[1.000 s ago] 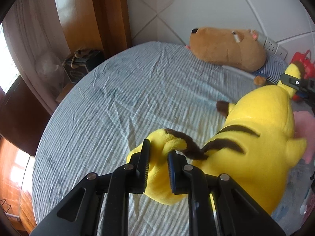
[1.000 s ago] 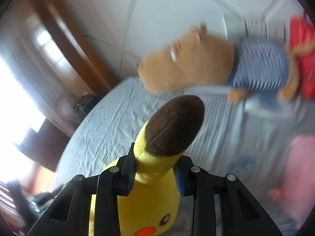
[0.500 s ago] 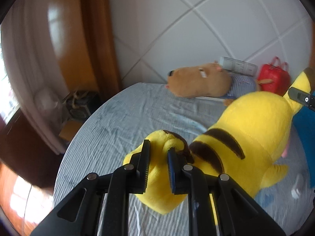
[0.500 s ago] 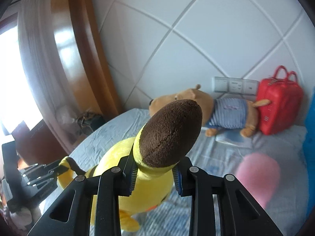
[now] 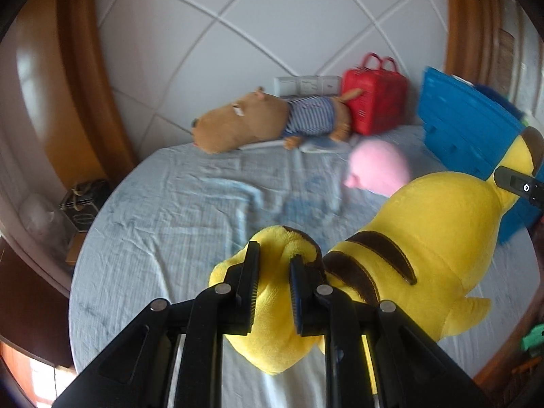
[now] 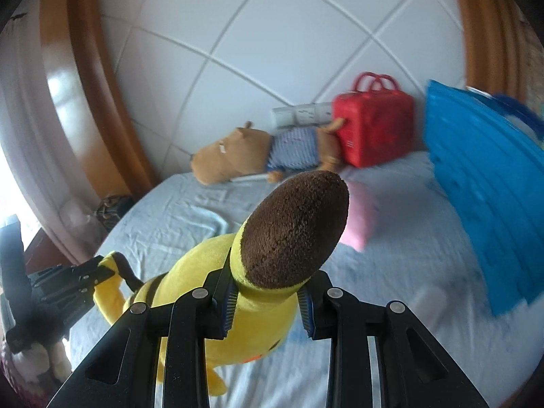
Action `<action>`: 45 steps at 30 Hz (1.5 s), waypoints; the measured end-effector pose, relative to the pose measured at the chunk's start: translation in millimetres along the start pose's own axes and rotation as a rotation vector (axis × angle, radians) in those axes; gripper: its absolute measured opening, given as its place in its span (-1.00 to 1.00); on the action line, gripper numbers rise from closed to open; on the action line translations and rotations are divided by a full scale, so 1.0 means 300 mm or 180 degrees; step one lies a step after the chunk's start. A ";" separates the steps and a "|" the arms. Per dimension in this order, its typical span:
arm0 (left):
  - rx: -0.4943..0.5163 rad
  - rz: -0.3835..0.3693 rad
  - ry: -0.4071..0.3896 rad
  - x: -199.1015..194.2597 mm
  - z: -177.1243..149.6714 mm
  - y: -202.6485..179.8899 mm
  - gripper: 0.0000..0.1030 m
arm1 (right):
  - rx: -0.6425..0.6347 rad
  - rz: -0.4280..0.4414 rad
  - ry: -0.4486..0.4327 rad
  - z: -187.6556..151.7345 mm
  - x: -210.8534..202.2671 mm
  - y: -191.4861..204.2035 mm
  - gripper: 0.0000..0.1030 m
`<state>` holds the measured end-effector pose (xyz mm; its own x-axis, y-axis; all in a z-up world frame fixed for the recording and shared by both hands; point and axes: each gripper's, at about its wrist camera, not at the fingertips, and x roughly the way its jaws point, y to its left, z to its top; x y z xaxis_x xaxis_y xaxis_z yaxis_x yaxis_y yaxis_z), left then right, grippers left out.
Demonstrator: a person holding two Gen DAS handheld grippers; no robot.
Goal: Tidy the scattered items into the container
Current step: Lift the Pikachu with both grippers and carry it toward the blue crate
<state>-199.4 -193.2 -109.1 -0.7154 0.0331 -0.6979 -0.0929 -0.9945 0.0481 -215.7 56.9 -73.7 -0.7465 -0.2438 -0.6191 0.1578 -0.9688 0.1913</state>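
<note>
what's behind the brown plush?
Behind the brown plush: a white wall socket strip and the tiled wall. Its rear end overlaps the red bag; anything behind its body is hidden.

Both tools are matte black. The left gripper (image 5: 273, 272) has two flat fingers (image 5: 250, 282) lined with ribbed blue pads, each carried on angular linkage arms with triangular cut-outs and round silver pivot pins (image 5: 222, 288). The right gripper (image 6: 268, 297) is built the same way: black struts, blue ridged pads (image 6: 230, 306) on the inner faces, silver rivets (image 6: 200, 293) behind the fingers.
</note>
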 end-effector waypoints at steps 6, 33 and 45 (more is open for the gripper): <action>0.0152 -0.0090 0.0031 -0.095 -0.084 -0.241 -0.69 | 0.0115 -0.0102 0.0003 -0.127 -0.196 -0.149 -0.42; 0.1157 -0.1243 -0.0160 -0.270 0.118 -0.831 -0.70 | 0.0739 -0.0977 -0.0475 -0.220 -0.762 -0.521 -0.42; 0.0897 -0.1263 -0.0438 -0.388 0.506 -1.173 -0.70 | 0.0142 -0.0615 -0.0752 0.151 -0.976 -0.843 -0.42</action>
<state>-188.5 168.0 63.5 -0.6700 0.4348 -0.6017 -0.5459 -0.8379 0.0024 -66.3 375.5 93.9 -0.8903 -0.0331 -0.4542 -0.0263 -0.9920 0.1237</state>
